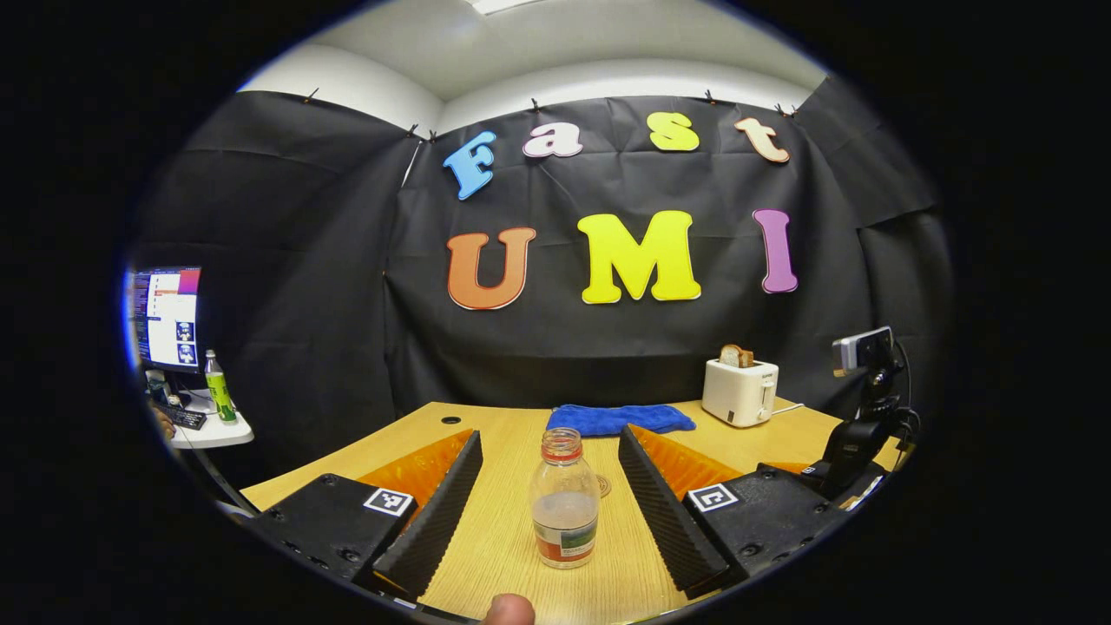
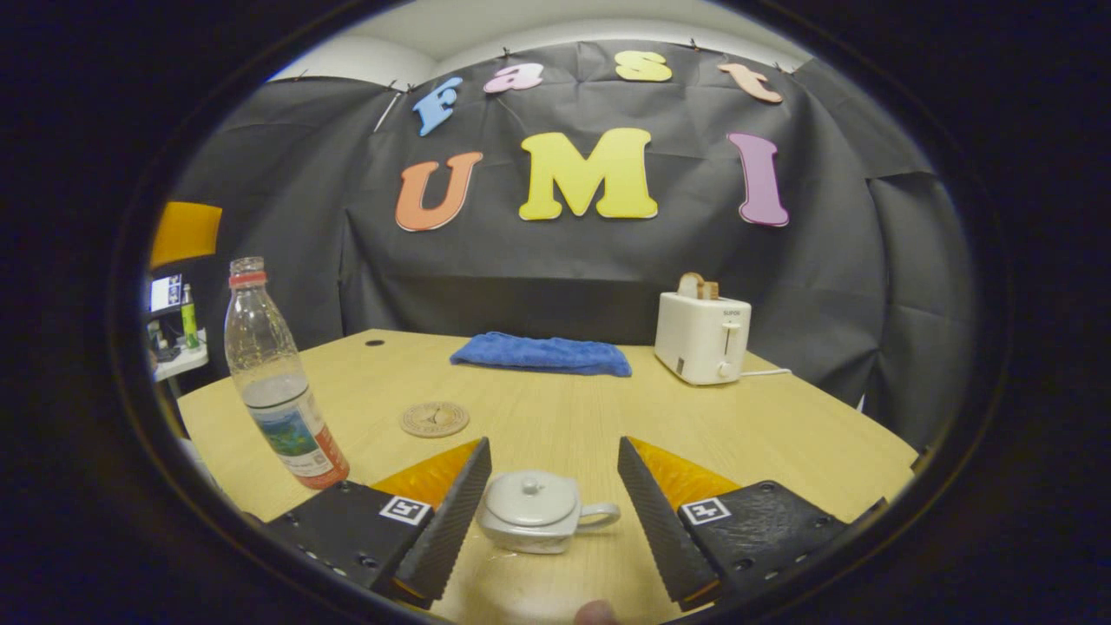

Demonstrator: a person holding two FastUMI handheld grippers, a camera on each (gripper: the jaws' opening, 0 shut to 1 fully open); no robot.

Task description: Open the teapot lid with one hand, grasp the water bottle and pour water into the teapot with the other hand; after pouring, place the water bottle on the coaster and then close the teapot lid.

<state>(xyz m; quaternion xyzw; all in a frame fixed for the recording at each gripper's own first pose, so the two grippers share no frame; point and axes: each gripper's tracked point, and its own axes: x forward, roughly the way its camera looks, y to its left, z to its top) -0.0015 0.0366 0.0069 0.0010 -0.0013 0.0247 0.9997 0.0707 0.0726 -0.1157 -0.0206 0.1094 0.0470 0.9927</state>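
Note:
A clear plastic water bottle (image 1: 564, 499) with no cap, partly filled, stands upright on the wooden table (image 1: 512, 434). It sits between the spread fingers of my left gripper (image 1: 547, 512), which is open and not touching it. Behind the bottle a round coaster (image 1: 603, 484) peeks out. In the right gripper view, a small grey teapot (image 2: 534, 510) with its lid (image 2: 531, 489) on rests between the fingers of my open right gripper (image 2: 554, 512). The water bottle (image 2: 278, 391) stands to the left there, with the coaster (image 2: 434, 419) beyond it on the table (image 2: 781, 434).
A blue cloth (image 2: 542, 354) lies at the table's far side. A white toaster (image 2: 701, 337) with bread in it stands at the back right. A camera on a stand (image 1: 864, 408) is at the right edge. A side desk with a monitor (image 1: 167, 317) is off to the left.

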